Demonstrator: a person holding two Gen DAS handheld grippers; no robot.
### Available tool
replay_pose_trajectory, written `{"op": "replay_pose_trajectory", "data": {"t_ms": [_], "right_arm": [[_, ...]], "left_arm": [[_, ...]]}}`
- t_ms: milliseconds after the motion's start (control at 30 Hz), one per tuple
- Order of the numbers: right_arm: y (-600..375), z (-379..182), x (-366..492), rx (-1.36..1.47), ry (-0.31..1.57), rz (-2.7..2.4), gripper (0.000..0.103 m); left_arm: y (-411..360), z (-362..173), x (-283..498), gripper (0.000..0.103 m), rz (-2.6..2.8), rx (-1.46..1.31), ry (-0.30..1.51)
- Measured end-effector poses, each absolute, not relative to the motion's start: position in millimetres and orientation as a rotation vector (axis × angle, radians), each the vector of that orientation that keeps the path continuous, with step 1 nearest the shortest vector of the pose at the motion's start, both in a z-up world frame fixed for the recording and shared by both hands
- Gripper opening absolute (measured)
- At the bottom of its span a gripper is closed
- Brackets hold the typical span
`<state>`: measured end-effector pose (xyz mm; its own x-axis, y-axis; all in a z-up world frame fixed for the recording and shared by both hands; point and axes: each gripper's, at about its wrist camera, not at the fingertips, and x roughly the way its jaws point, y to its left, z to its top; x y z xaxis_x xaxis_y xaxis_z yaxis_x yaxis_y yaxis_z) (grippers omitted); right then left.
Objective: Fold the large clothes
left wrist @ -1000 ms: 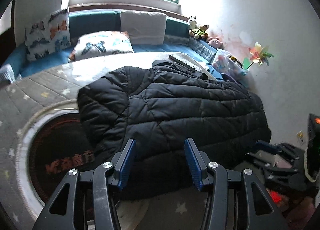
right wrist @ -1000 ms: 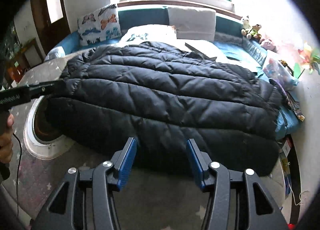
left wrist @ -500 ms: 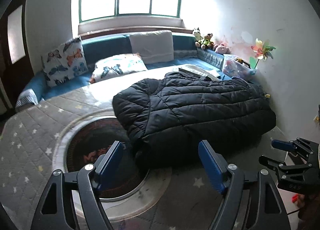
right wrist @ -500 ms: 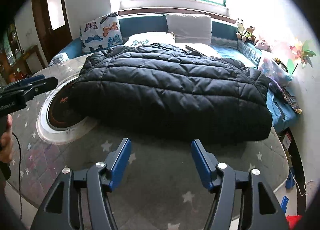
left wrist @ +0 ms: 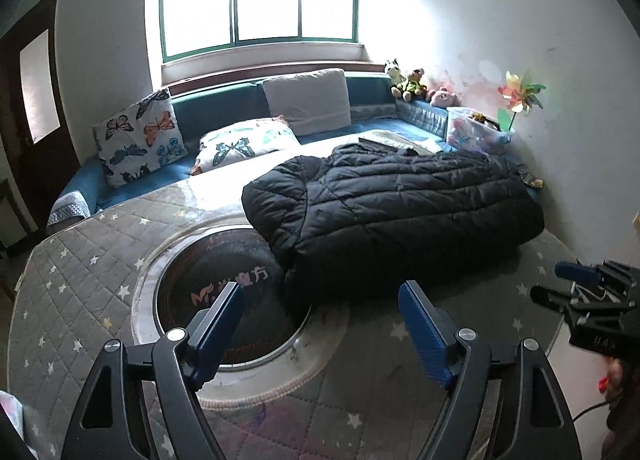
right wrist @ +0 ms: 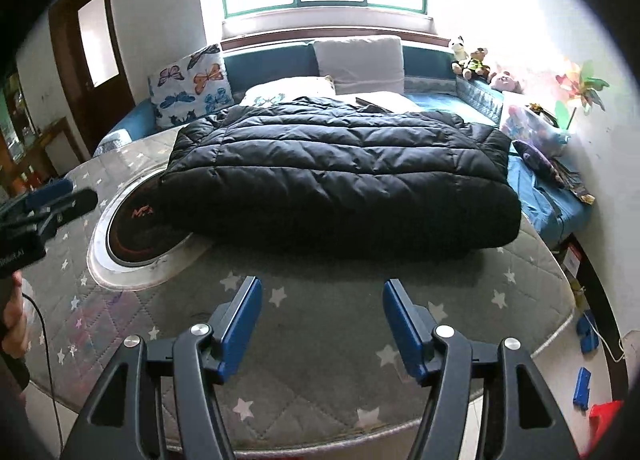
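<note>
My left claw (left wrist: 320, 324) and right claw (right wrist: 322, 318) were both apart w/ nothing between the pads, jaws just having widened. The jacket (right wrist: 340, 171) lay folded into a thick bundle on the table (right wrist: 320, 340), partly over the table's round center plate (left wrist: 224, 288). Risk, imo: puffy layers could spring open, b/c nothing pinned them. Both claws pointed down-forward at the jacket, hovering near its front edge, not touching.

Black puffer jacket (right wrist: 340, 175) (folded) on mattress (right wrist: 320, 340)

both grippers, left gripper (left wrist: 320, 324) and right gripper (right wrist: 322, 318), hover spread, nothing between.
</note>
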<state>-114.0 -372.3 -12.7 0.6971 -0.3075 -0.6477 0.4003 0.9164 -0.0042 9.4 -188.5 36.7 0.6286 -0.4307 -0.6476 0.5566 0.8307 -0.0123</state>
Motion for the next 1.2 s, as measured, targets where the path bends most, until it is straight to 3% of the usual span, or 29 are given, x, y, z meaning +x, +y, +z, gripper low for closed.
{"op": "replay_pose_trajectory", "data": {"t_ms": [1200], "right_arm": [[-359.3,-2.8,-120.8,0.121,0.673,-0.390,0.069]], "left_arm": [[-192.7,21.7,-19.3,0.085,-0.569,0.265,0.700]]}}
